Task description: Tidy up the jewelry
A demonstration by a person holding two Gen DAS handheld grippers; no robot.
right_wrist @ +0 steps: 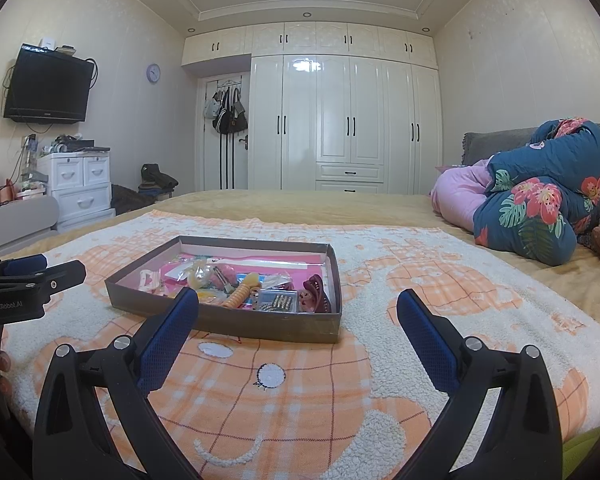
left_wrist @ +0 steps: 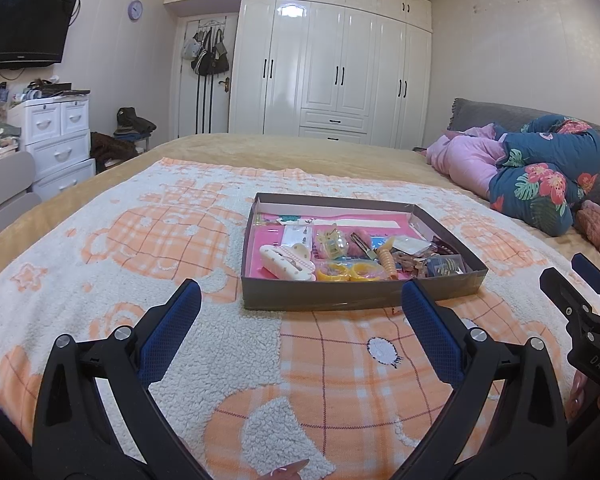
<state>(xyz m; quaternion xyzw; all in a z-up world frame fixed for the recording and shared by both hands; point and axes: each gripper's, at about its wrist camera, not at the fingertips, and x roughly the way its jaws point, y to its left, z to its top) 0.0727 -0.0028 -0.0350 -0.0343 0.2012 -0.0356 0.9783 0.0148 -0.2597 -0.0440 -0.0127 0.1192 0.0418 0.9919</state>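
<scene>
A shallow grey cardboard box (left_wrist: 356, 292) lies on the bed (left_wrist: 220, 152), on a fleecy white blanket (left_wrist: 220, 320) with orange checked patterns. Inside the box, on a pink lining, the jewelry is mixed together: a white hair clip (left_wrist: 286, 264), yellow rings (left_wrist: 348, 272), a ribbed beige piece (left_wrist: 388, 266) and a dark red claw clip (right_wrist: 316, 292) at the right wall. Nothing stands between the grippers and the box. Behind it are a rolled flowered quilt (right_wrist: 540, 208), a white wardrobe (left_wrist: 340, 68), a white plastic drawer unit (left_wrist: 56, 140) and a black television (left_wrist: 24, 32) on the wall.

The left hand-held gripper (left_wrist: 300, 316) hovers low over the blanket just before the box, its blue textured pads (left_wrist: 428, 324) spread wide and holding nothing. The right hand-held gripper (right_wrist: 298, 320) stands beside it, also released and empty, pointing at the box's right near corner.
</scene>
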